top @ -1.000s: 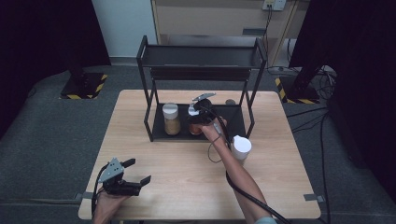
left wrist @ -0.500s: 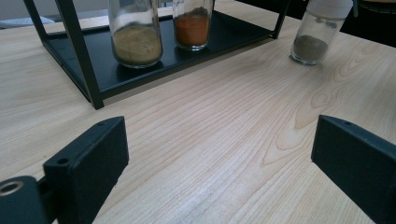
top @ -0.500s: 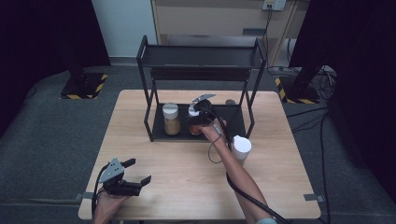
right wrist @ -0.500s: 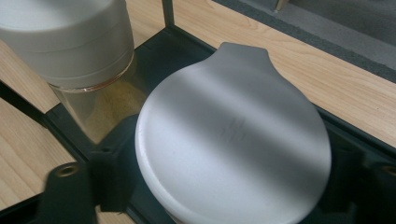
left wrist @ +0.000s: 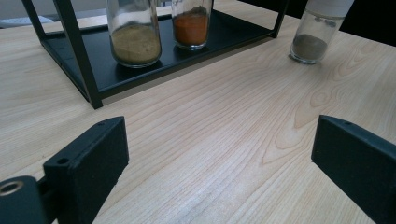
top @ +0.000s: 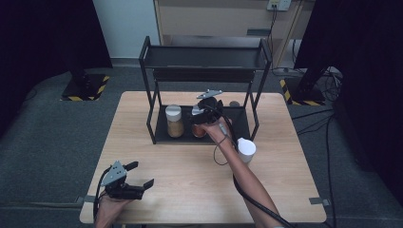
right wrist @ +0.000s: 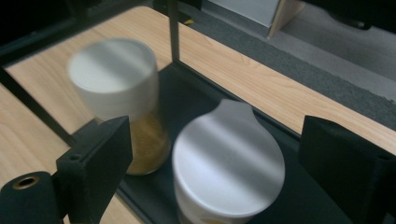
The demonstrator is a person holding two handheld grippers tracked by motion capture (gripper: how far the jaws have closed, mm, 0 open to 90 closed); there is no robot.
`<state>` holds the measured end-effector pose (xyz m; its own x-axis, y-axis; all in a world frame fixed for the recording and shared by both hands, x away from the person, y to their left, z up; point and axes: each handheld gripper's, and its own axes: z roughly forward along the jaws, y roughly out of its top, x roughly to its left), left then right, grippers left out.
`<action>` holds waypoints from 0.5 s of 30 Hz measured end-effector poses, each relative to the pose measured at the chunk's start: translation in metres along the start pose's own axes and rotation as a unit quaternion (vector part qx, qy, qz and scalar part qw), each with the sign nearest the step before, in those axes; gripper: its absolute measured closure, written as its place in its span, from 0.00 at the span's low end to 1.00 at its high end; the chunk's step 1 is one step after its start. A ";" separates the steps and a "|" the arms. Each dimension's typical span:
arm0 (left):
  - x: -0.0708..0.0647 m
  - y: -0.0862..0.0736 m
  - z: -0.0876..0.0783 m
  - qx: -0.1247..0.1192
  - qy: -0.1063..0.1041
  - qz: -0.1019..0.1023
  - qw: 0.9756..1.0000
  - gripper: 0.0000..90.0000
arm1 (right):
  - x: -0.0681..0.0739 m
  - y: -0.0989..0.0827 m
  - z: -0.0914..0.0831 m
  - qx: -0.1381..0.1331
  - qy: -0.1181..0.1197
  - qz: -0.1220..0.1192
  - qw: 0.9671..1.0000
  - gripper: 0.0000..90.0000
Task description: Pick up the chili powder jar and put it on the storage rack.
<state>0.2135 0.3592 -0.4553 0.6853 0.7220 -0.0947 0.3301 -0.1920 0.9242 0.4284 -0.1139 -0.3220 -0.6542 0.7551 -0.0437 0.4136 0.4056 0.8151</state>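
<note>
Now the red jar [top: 198, 129] stands on the rack's [top: 237, 124] lower shelf beside the tan jar [top: 174, 124], with the right gripper's [top: 203, 110] jaws just opened, apart above its lid. Glass looks stiff, slippery, breakable; grip it around the body under the lid. Left gripper [top: 142, 175] rests open.

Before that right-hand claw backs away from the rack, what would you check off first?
1. Right gripper jaws clear of the orange spice jar: ok, they have just been opening.
2. Orange jar upright on the rack's lower shelf: ok.
3. Gap to the tan spice jar: ok, apart.
4. Third jar on the table, outside the rack: ok, upright.
5. Left gripper open and holding nothing: ok.
</note>
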 end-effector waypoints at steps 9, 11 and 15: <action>-0.001 0.001 0.001 0.002 -0.001 0.002 1.000 0.03 | 0.007 0.011 -0.038 -0.022 0.018 -0.031 0.999 0.10; 0.000 0.001 0.001 0.002 -0.001 0.000 1.000 0.03 | 0.008 0.012 -0.048 -0.028 0.023 -0.038 0.999 0.10; 0.000 0.000 0.001 0.001 -0.003 -0.002 1.000 0.03 | 0.008 0.010 -0.069 -0.047 0.035 -0.046 0.997 0.10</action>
<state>0.2143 0.3589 -0.4555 0.6872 0.7195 -0.1005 0.3342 -0.1903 0.9231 0.3838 -0.1392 -0.2748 -0.7306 0.6777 -0.0833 0.2909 0.4194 0.8599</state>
